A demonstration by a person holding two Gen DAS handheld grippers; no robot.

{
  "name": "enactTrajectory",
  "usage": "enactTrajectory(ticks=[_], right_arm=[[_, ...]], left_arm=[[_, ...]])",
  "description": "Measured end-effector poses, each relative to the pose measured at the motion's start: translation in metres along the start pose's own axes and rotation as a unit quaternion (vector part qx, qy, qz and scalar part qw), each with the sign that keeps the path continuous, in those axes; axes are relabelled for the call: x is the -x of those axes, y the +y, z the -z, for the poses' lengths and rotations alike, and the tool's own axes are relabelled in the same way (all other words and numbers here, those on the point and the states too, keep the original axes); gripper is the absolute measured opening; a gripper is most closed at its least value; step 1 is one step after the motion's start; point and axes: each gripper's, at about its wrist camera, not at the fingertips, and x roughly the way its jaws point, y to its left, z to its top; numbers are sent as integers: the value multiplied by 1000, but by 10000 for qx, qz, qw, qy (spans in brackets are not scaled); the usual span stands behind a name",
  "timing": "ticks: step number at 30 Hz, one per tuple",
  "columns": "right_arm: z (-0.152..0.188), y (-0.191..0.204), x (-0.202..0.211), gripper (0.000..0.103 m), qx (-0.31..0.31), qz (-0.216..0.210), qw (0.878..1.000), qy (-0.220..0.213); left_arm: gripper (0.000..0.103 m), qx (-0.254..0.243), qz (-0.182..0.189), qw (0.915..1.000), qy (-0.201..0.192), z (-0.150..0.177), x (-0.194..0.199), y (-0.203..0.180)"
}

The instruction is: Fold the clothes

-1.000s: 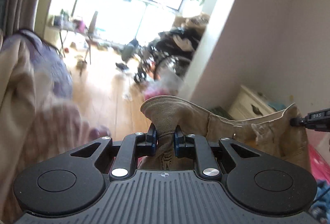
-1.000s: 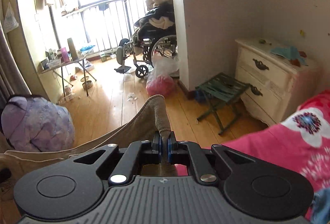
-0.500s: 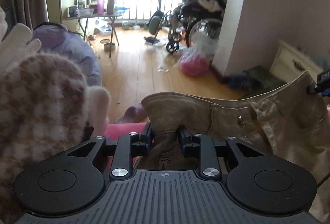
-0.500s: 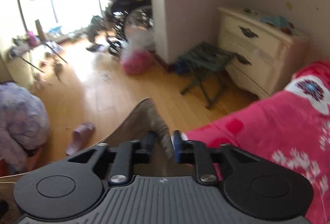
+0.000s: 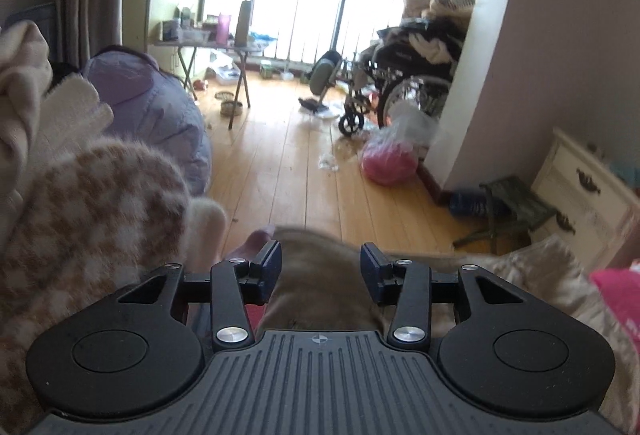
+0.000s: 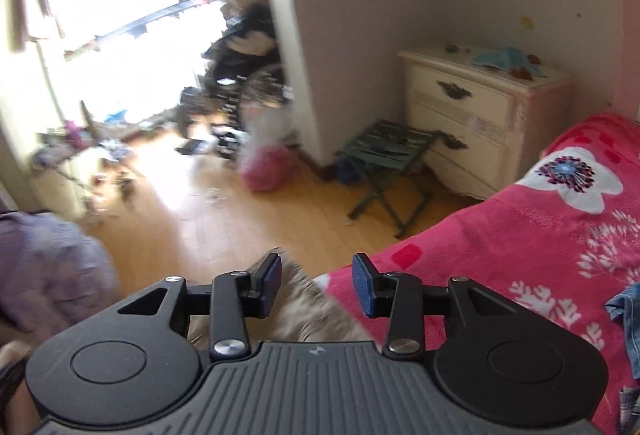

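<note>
Above khaki trousers, two tilted, parted hand-held grippers

The khaki trousers are just a motion-smeared tan blob between the left tool's pads, with the lower part hidden under the tool body. In the right wrist view, the same cloth is a streaky blur, and so are the wheelchair and the stuff by the window. The denim piece on the bed gets chopped by the right edge. The checked fuzzy garment runs off the near left.
</note>
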Motion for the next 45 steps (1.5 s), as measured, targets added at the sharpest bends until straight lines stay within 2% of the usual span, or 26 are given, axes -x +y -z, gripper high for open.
enactTrajectory(ticks=[4, 6, 10, 12, 14, 16, 20, 22, 23, 25, 27, 28, 29, 31, 32, 36, 42, 43, 45], right_arm=[[27, -9, 87, 42, -111, -574, 9983, -77], [50, -18, 131, 42, -356, -693, 9969, -66], [111, -37, 213, 42, -730, -537, 9958, 86], [144, -47, 243, 42, -927, -312, 9947, 307], [177, -54, 269, 42, -1095, -45, 9924, 561], [206, -58, 290, 42, -1075, 300, 9905, 801], [254, -57, 326, 42, -621, 947, 9869, 1152], [273, -56, 338, 42, -319, 1238, 9837, 1261], [282, -57, 341, 42, -153, 1364, 9819, 1304], [295, -64, 343, 42, 87, 1540, 9783, 1380], [304, -74, 339, 42, 273, 1608, 9757, 1461], [308, -79, 335, 46, 387, 1620, 9743, 1517], [312, -82, 330, 51, 593, 1645, 9718, 1580], [317, -86, 320, 53, 1169, 1712, 9646, 1630], [319, -88, 315, 54, 1421, 1719, 9613, 1619], [320, -106, 294, 54, 2099, 1490, 9486, 1842], [331, -124, 280, 51, 2815, 889, 9236, 2445], [333, -127, 278, 49, 2880, 870, 9205, 2493], [339, -134, 274, 45, 2869, 819, 9189, 2580]], left_arm=[[48, 40, 89, 9998, -172, -6, 16, -1], [56, 98, 217, 9995, -192, -5, 29, -1], [59, -28, 752, 9971, 135, 7, 63, -3], [60, -281, 1100, 9927, 414, 19, 83, -7], [60, -485, 1464, 9847, 811, 35, 101, -11], [60, -662, 1851, 9719, 1294, 54, 116, -16], [60, -1145, 2518, 9362, 2171, 97, 148, -27], [60, -1539, 2856, 9105, 2564, 118, 161, -40], [60, -1803, 3023, 8979, 2643, 127, 167, -49], [60, -2388, 3338, 8723, 2657, 144, 181, -68], [60, -3240, 3591, 8418, 2396, 159, 197, -90], [60, -3699, 3728, 8226, 2180, 166, 205, -101], [60, -4188, 3867, 7977, 1970, 174, 214, -113], [60, -4989, 4088, 7470, 1614, 192, 230, -131], [60, -5271, 4192, 7251, 1437, 198, 237, -138], [60, -6059, 4563, 6462, 843, 227, 262, -162], [46, -6688, 4840, 5599, 710, 269, 272, -193], [46, -6766, 4859, 5489, 693, 276, 272, -196], [45, -6873, 4857, 5355, 703, 284, 272, -202]])
